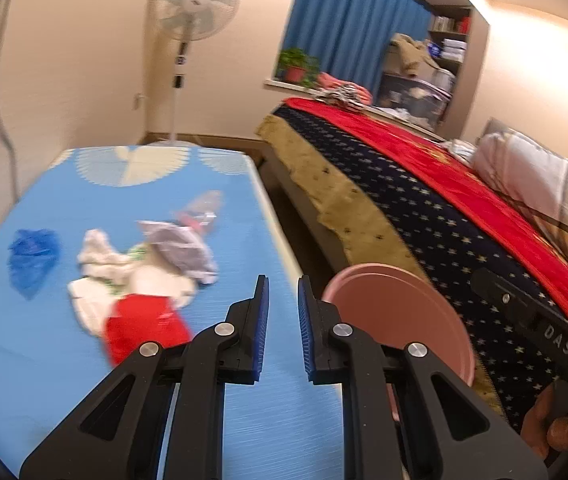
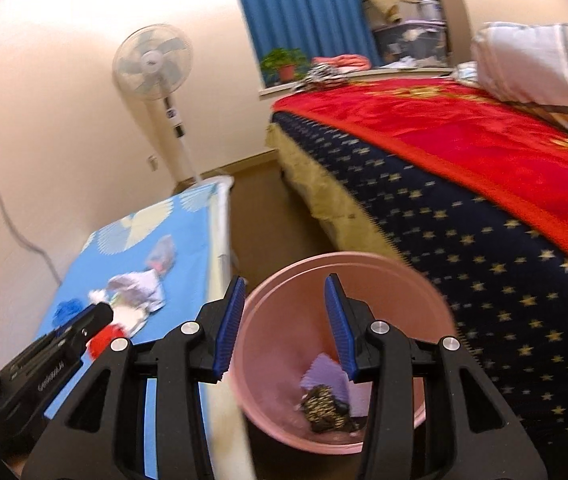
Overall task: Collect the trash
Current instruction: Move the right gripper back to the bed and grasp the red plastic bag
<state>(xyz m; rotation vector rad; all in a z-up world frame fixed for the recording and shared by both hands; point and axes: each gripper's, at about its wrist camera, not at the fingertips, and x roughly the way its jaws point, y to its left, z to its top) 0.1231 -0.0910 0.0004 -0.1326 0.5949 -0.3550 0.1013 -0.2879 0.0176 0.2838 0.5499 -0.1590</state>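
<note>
Fingers of your right gripper point(image 2: 282, 324) stand apart, empty, above the pink bin point(image 2: 423, 284); your left gripper point(image 1: 283, 330), narrowly parted and empty, hangs beside the bin at the table edge point(image 1: 280, 236). Trash pile point(image 1: 144, 276) lies left of the bin.

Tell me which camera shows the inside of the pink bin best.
The right wrist view: it looks down into the pink bin, showing a purple scrap and a dark patterned wad at the bottom. The left wrist view shows only its rim and upper inner wall, partly behind the left gripper.
</note>
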